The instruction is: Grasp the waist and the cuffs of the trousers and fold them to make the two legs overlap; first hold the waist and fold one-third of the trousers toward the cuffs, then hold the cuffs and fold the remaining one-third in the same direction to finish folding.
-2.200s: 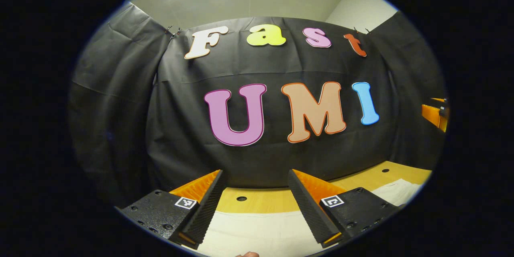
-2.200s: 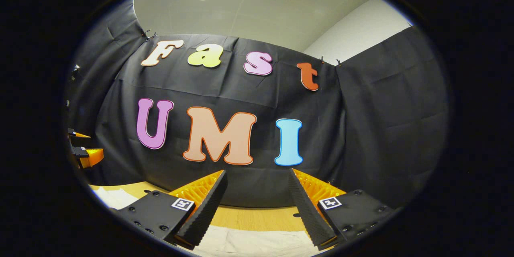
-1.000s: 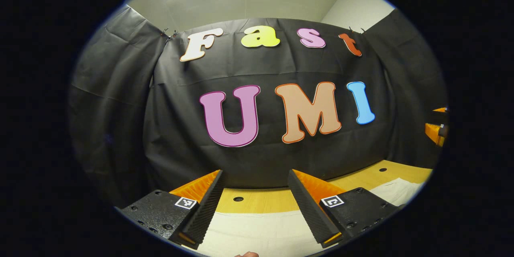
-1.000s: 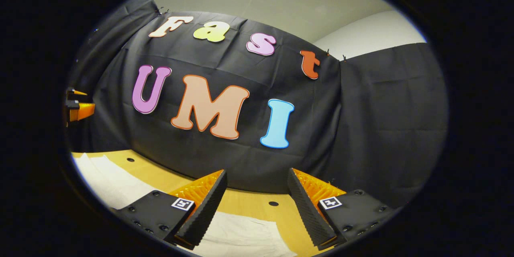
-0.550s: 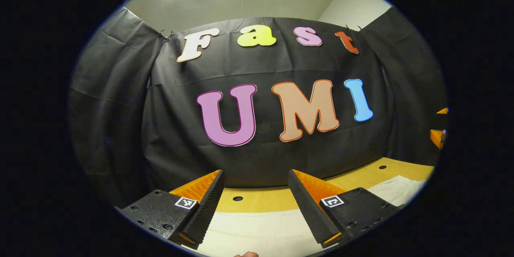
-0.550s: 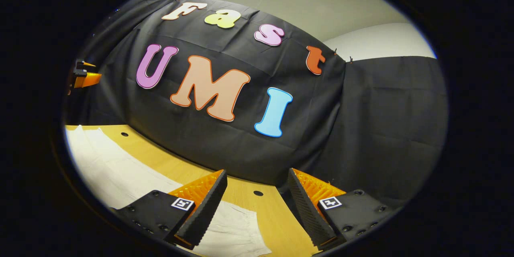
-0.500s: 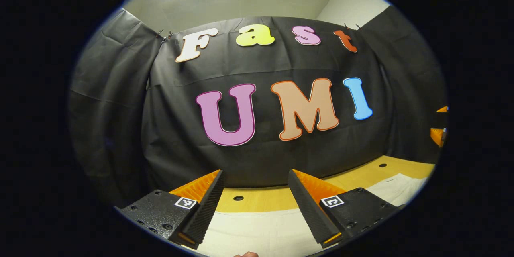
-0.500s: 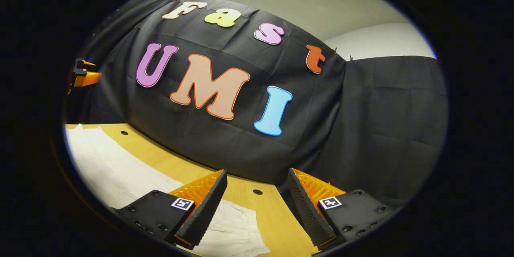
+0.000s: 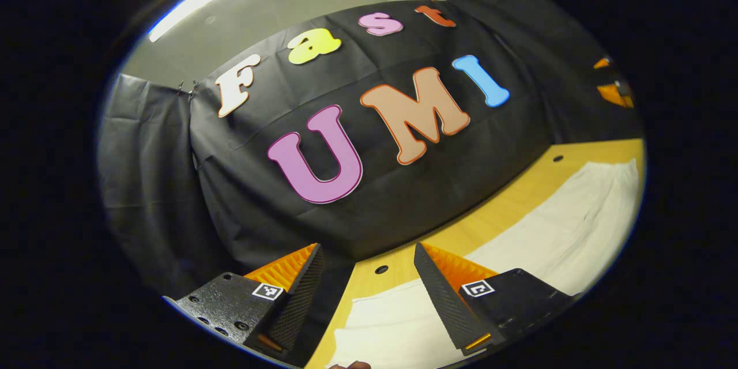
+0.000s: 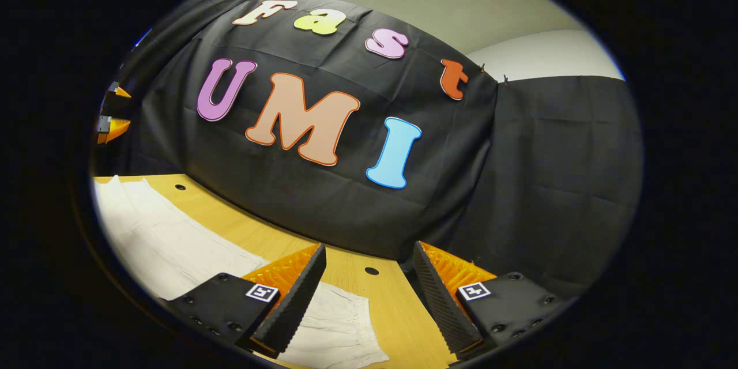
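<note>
while the left gripper [image 9: 366, 294] hung above the near end of the table [image 9: 507, 207], its jaws stood wide apart with nothing between them, and the view was tilted so the table ran up toward the right. the trousers [image 9: 553, 225], pale cream cloth, lay flat along the wooden table, one end under the gripper's fingers and the rest stretching away to the right. the other gripper showed small at the far right edge of that view, too small to judge.

in the right gripper view the right gripper [image 10: 369, 294] was also spread wide and empty, above the table [image 10: 357, 277]. the trousers [image 10: 167, 242] ran from the far left toward the gripper, their gathered end lying below and between its fingers, not touched. black cloth [image 10: 553, 173] walled the booth behind the table.
</note>
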Tool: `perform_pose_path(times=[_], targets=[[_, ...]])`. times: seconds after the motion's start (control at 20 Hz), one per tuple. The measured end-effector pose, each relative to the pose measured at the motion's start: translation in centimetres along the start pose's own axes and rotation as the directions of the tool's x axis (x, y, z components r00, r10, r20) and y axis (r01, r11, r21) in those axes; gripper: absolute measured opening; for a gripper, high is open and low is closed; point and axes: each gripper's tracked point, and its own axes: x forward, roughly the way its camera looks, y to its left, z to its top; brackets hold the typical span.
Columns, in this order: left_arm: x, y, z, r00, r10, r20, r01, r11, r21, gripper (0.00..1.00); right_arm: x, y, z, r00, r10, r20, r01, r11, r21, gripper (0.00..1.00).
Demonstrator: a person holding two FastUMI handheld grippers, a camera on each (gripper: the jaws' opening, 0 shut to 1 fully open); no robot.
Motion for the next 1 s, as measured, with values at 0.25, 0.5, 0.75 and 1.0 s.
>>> perform_pose_path(times=[0.25,0.5,0.75,1.0], targets=[[-1.5,-1.2,-4.9,0.988,-0.124,-0.093,0.143,0.959,0.245,0.96,-0.1,1.0,-0.4,1.0,0.024,0.002,-0.024,1.0,0.0,0.99],[-4.2,-3.0,-11.8,0.945,-0.236,-0.227,0.309,0.874,0.376,0.96,-0.3,2.2,-1.0,0.999,0.038,-0.005,-0.038,0.999,0.006,0.97],[-6.8,-4.6,-18.0,0.876,-0.318,-0.364,0.465,0.757,0.458,0.97,-0.4,2.7,-1.7,0.999,0.033,-0.014,-0.033,0.999,0.013,0.99],[-9.3,-4.6,-23.2,0.788,-0.377,-0.486,0.604,0.626,0.493,0.97,-0.7,3.5,-3.1,0.998,0.036,-0.043,-0.036,0.999,0.018,0.97]])
